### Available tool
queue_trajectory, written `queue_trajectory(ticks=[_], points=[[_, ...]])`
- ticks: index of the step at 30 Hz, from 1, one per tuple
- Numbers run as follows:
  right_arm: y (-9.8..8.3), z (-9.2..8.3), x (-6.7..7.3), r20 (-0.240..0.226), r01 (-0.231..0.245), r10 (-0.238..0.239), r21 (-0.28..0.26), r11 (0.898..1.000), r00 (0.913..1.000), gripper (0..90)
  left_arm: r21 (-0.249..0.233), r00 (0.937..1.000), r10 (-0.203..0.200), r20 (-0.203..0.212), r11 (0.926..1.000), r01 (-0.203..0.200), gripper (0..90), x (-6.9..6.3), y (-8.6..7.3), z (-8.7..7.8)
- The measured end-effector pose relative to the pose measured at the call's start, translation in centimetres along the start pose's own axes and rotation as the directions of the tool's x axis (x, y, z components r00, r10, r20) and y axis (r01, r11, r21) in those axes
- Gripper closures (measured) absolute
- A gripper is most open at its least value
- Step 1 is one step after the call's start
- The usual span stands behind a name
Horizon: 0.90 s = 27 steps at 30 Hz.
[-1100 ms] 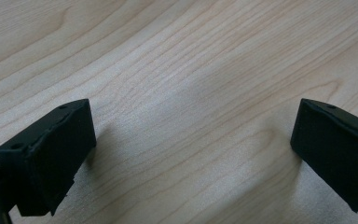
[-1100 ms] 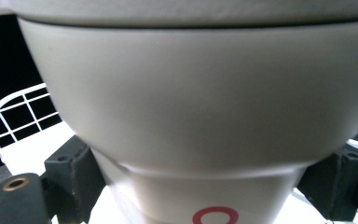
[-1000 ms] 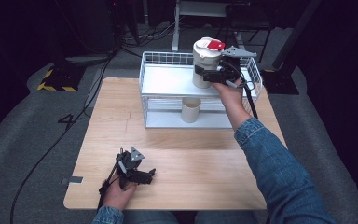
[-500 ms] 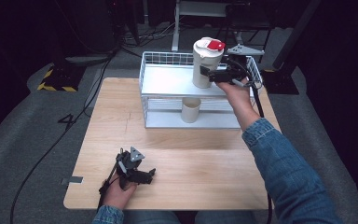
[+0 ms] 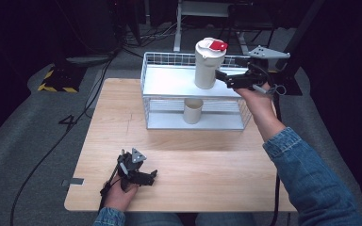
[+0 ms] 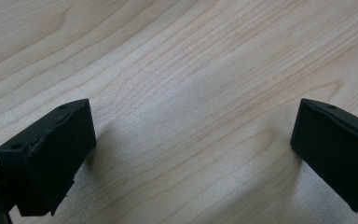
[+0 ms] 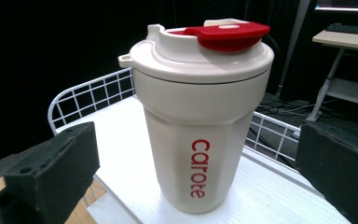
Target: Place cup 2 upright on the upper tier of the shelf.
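Right gripper (image 5: 222,76): jaws just opened wide, nothing pressed between, just beside cream travel tumbler (image 5: 209,63). Tumbler upright on top tier of white wire rack (image 5: 169,82); small cup (image 5: 193,111) on tier below. Left gripper (image 5: 147,176): wide, empty, resting on wooden table (image 5: 207,165).

A light wooden table (image 5: 169,155) carries a white wire rack (image 5: 160,101) at its far edge. On the rack's upper shelf (image 5: 169,82) a cream tumbler (image 5: 209,63) with a red flap stands upright. On the lower shelf (image 5: 217,123) stands a small pale cup (image 5: 193,111), seemingly upright. The left gripper (image 5: 143,178) rests on the table's near part.
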State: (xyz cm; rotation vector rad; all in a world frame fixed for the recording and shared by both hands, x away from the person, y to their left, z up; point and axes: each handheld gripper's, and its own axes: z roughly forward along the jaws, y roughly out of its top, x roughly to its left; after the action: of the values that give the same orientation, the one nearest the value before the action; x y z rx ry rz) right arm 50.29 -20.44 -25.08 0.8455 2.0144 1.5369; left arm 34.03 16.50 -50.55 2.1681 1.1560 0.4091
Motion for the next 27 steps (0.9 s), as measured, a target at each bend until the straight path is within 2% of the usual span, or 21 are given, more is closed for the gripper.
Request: queue_trajectory(ticks=[10,23,27], points=[[-0.4,-2.9,0.6,-0.012,0.011,-0.011,0.004,1.0,0.9999,0.0,0.0,1.0,0.0,0.001,1.0,0.0,0.5,0.0,0.0,0.0],[-3.0,-6.8,1.7,-0.015,0.04,-0.04,0.028,0.999,0.9991,0.7,0.0,1.0,0.0,0.0,1.0,0.0,0.5,0.0,0.0,0.0],[-4.0,-7.7,1.9,0.005,0.056,-0.057,0.057,0.997,0.9984,2.8,0.001,1.0,0.001,0.0,1.0,-0.001,0.5,0.0,0.0,0.0]])
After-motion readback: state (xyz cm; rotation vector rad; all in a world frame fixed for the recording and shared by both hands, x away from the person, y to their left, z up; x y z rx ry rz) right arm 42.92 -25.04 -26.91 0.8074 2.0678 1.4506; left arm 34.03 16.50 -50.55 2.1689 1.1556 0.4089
